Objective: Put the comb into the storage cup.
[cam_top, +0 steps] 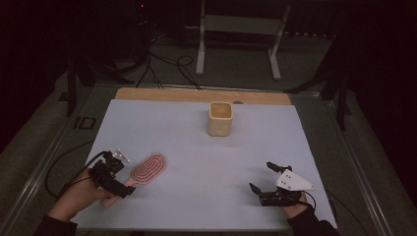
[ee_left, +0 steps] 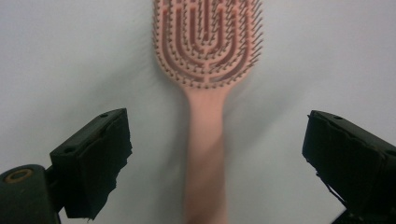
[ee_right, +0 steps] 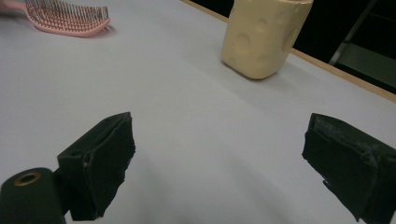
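A pink hairbrush (cam_top: 142, 172) lies flat, bristles up, on the white table (cam_top: 196, 147) near its front left corner, head toward the table's middle and handle toward the person. The left gripper (ee_left: 212, 154) sits over the handle with its fingers (ee_left: 100, 154) spread wide, one on each side of the handle and clear of it, so nothing is pinched. The right gripper (cam_top: 263, 179) rests at the front right of the table, well apart from the brush, its fingers (ee_right: 105, 158) likewise spread with only bare table between them. A cream cup (cam_top: 220, 118) stands upright toward the far edge.
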Available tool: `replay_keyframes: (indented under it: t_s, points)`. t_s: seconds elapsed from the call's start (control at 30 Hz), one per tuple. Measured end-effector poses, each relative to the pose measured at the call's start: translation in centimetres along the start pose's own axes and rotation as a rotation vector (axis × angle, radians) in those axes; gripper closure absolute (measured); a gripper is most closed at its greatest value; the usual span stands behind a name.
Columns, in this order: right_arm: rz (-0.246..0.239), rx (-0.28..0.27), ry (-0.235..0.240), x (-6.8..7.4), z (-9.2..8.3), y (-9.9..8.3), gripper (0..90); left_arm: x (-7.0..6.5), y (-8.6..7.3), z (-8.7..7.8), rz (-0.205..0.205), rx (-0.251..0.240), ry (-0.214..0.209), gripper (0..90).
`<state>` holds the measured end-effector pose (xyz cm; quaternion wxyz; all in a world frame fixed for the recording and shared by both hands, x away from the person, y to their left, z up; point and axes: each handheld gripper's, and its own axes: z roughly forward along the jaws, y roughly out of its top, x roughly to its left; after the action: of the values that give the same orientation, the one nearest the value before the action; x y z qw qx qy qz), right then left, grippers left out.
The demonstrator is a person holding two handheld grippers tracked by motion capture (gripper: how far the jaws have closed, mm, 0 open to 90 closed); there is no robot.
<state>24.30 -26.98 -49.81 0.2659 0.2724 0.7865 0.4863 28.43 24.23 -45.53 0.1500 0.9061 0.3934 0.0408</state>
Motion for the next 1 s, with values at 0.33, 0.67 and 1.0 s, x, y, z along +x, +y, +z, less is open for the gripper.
replay_keyframes:
  t_s: [0.33,0.67,1.0]
  points:
    - [-0.002,0.0,0.001,0.0,0.0,0.0,8.5,0.8,-0.1,1.3,0.002,0.048,-0.008,14.4]
    - [-0.002,0.0,0.002,0.0,0.0,0.0,8.5,0.9,0.2,2.4,0.02,0.078,-0.004,30.6]
    - [-0.002,-0.002,0.003,0.0,0.0,0.0,8.5,0.9,0.7,3.0,0.047,0.101,-0.006,51.0]
